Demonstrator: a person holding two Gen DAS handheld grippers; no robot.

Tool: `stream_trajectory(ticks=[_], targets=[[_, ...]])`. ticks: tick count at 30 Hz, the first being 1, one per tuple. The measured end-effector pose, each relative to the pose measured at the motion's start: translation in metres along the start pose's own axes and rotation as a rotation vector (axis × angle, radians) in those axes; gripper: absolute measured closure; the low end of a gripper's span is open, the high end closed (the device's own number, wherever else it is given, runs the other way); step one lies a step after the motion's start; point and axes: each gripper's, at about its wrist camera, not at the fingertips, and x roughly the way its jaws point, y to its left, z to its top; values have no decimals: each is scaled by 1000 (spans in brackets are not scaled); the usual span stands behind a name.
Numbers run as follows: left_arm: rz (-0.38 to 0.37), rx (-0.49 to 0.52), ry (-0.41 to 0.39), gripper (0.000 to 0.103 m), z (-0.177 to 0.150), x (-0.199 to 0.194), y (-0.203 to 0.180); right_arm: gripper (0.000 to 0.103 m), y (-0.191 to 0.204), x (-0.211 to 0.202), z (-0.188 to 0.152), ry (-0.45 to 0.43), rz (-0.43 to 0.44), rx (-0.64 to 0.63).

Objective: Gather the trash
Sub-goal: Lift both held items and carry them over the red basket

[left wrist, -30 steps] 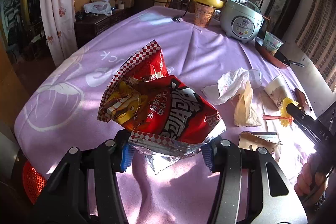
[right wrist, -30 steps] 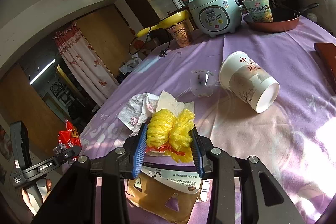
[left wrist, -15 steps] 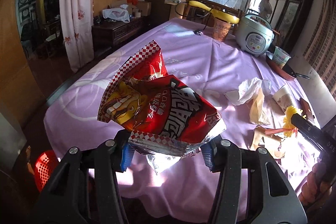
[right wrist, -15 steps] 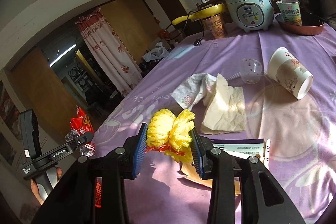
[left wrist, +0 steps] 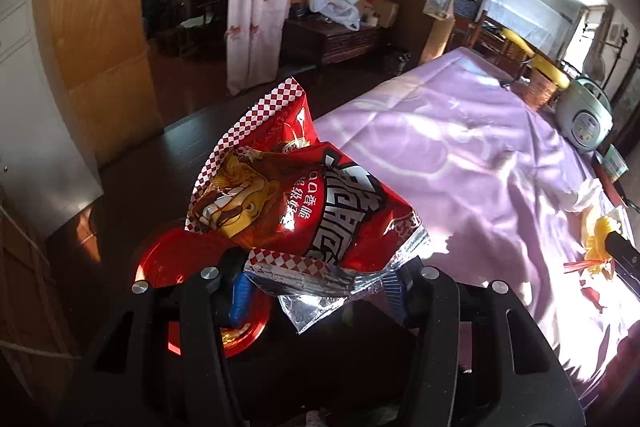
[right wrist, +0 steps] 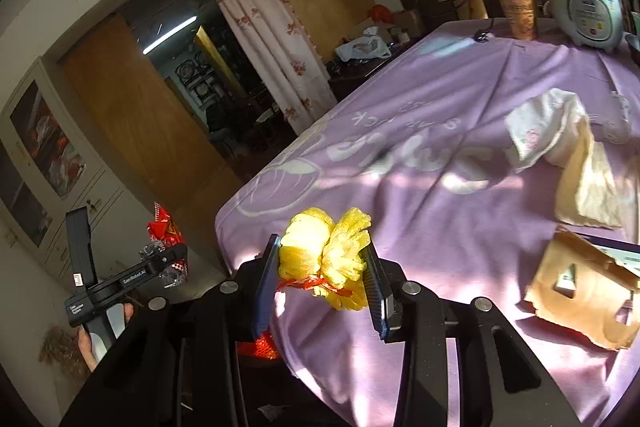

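The left hand-held gripper grips the red snack bag off the table edge, above the red bin at seven o'clock. The right hand-held gripper clamps yellow netting. Dropping the bag likely comes next.

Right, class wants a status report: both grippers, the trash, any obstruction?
Left gripper shut on red snack bag, above red bin. Right gripper shut on yellow mesh wad, over table edge. Nothing blocking.

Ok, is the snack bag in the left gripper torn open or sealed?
Open: the red snack bag has a torn foil edge gaping by the left gripper. Contents cannot be seen.
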Motion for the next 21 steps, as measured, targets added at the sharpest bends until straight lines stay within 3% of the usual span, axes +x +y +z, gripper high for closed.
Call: stream_trajectory(ticks=[10,15,21], targets=[[78,-149,119,46,-30,42,95,64,87,74,-8,162,87,-139],[81,-198,119,29,-31,48,118,64,124,117,-19,256,123,-196],[63,-266,121,21,-35,45,152,64,162,165,-36,367,166,-247]])
